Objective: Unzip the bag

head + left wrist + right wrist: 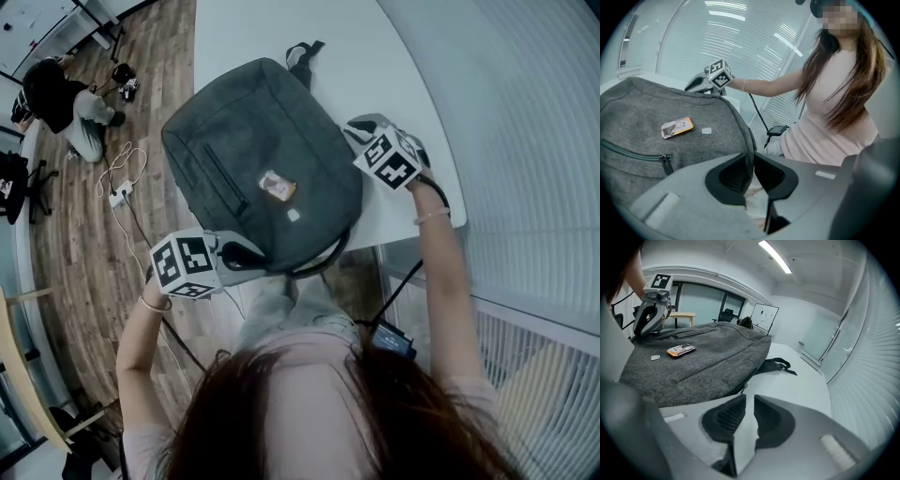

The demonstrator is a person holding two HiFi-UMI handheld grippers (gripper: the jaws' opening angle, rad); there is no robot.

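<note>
- On the white table (375,56), seen in the head view, the grey bag (253,169) lay flat with its near corner overhanging the edge above the person's lap. The left gripper (259,255) sat at that overhanging corner and the right gripper (354,129) at the bag's far-right edge. Nothing appeared to pin the bag, so a tug toward the person could have dragged it off the table.
- In the left gripper view, the left gripper (752,164) had its jaws a narrow slit apart. The piped rim of the bag (647,108) ran right up to the tips but, as I judged it, was not clamped. The front-pocket zip pull (667,161) hung well off to the side, so closing there would likely have caught only the seam, not a slider.
- In the right gripper view, the right gripper (749,411) stood slightly spread and empty, just beside the bag (703,362), with bare table (801,385) showing through the gap. A small dark tab (742,387) at the bag's near edge may have been a zip pull, but it was too small to be sure. With the fabric slack and unheld, a slider pulled one-handed could have bunched the cloth and jammed.
</note>
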